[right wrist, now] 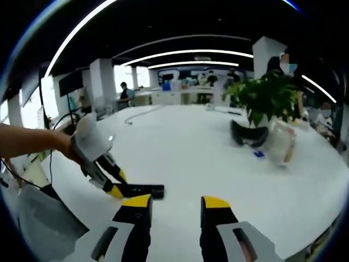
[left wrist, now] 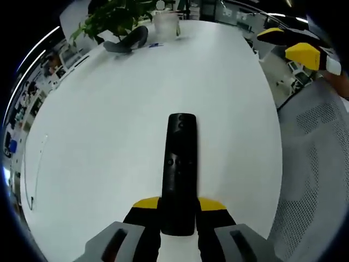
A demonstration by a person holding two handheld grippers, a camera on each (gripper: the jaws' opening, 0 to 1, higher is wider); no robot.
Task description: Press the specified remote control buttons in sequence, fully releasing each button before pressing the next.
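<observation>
left gripper [left wrist: 178, 210] clamps remote [left wrist: 180, 169] | right gripper [right wrist: 175, 210] agape, empty | plant [right wrist: 267, 95] beyond

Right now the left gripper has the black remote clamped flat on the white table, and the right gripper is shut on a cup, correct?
Not quite. The right gripper holds nothing: the right gripper view shows its fingers apart over bare table. The left gripper does clamp the black remote on the white table.
</observation>
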